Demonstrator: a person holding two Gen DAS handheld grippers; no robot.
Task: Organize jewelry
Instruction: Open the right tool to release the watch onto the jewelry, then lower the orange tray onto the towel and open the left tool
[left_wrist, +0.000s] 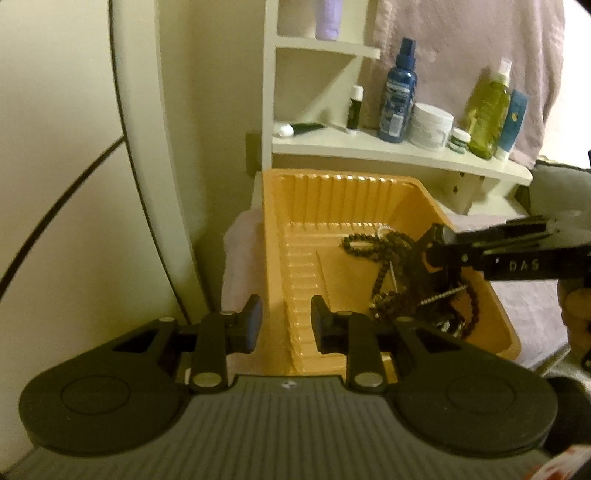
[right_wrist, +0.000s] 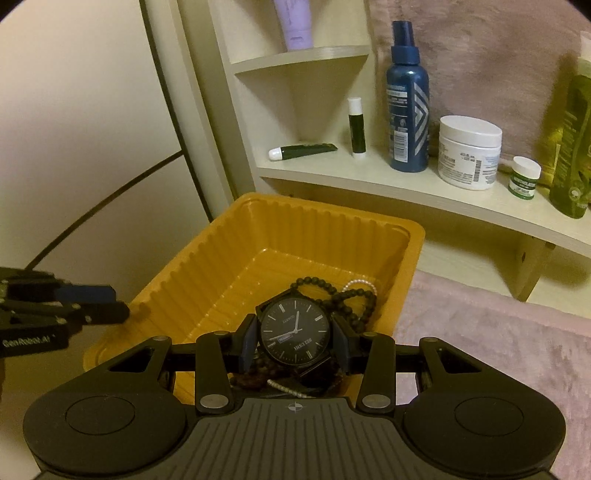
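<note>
Right wrist | watch (right_wrist: 295, 328): round black dial, silver hands, white markers

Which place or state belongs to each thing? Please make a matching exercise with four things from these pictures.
Things:
1. watch
2. left claw
3. blue spray bottle
4. dark bead necklace

Places or states:
A. standing upright on the shelf
B. lying in the orange tray
C. gripped between the pads of the right claw
D. holding nothing, pads apart above the tray's edge

Pairs: 1-C, 2-D, 3-A, 4-B
</note>
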